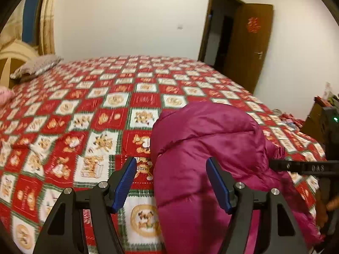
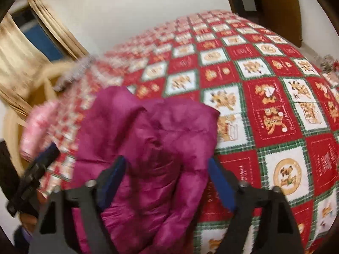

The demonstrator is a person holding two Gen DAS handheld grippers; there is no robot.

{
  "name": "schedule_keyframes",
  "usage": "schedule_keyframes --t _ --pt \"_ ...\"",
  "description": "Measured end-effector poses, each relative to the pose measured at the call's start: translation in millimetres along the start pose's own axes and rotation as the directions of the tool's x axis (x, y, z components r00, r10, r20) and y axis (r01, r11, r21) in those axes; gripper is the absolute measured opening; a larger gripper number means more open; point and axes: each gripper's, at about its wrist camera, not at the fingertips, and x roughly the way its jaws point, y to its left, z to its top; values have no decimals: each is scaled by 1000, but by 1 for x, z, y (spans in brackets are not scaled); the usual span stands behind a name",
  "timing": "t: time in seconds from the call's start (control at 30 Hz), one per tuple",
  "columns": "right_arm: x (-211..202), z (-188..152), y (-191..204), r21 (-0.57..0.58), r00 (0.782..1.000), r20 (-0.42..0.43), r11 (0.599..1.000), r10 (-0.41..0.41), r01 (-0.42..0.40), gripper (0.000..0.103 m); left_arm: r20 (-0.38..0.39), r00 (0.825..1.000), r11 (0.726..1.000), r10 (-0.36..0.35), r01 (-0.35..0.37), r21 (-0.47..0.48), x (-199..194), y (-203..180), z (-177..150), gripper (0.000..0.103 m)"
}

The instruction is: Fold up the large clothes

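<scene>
A magenta puffer jacket [image 1: 203,148] lies bunched on the red, white and green patterned bedspread [image 1: 84,105]. My left gripper [image 1: 171,182] is open, its blue pads wide apart, at the jacket's left edge with nothing between the pads. The right gripper reaches in from the right edge of the left wrist view [image 1: 300,166], against the jacket's side. In the right wrist view the jacket [image 2: 152,139] fills the lower middle, and my right gripper [image 2: 167,184] is open, its pads straddling the jacket's fabric. The left gripper [image 2: 36,169] shows at the left, blurred.
A grey pillow [image 1: 36,65] and a pink item [image 1: 5,95] lie at the bed's head by a beige headboard [image 1: 12,55]. A brown door [image 1: 247,42] stands open behind the bed. A dark cabinet [image 1: 315,118] with clutter stands at the right.
</scene>
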Motion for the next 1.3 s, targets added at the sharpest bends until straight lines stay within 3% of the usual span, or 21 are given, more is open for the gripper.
schedule_keyframes --t 0.07,0.13,0.17,0.23,0.37,0.47,0.7,0.87,1.0,1.07,1.17,1.2,1.3 --pt "9 1 -7 20 999 -13 999 30 -30 45 -24 1000 999 -12 11 -51 14 -4 -1 68" --pt "10 3 1 -10 996 22 997 82 -82 27 -26 997 992 -71 68 -104 18 -3 1 68" --pt "9 3 7 -47 989 44 990 138 -136 23 -18 996 990 -86 83 -114 17 -4 1 68" --pt "12 3 13 -92 968 66 967 242 -236 22 -7 996 990 -86 84 -109 20 -7 4 68" --pt "47 2 -18 25 936 66 938 345 -347 19 -26 995 991 -96 93 -96 33 -15 7 68" --pt "63 -9 -39 74 921 79 919 382 -388 17 -47 994 992 -98 94 -83 45 -27 4 68" --pt "78 -27 -79 185 863 120 843 490 -505 11 -72 997 999 -16 18 27 71 -62 -8 72" --pt "69 -33 -78 185 888 105 869 448 -460 12 -100 994 997 -44 50 54 77 -63 -16 73" --pt "64 -39 -80 201 893 121 870 434 -450 11 -119 993 994 8 6 112 83 -74 -19 74" --pt "62 -38 -77 204 906 117 882 408 -424 12 -120 993 993 12 2 118 83 -74 -19 74" --pt "41 -36 -64 167 952 99 938 290 -303 18 -114 992 987 46 -27 161 80 -81 -21 75" --pt "28 -39 -57 135 962 108 955 252 -265 26 -111 992 984 54 -34 173 79 -82 -21 75" --pt "-4 -52 -42 63 977 120 981 174 -182 29 -110 992 983 55 -35 179 79 -82 -21 75"
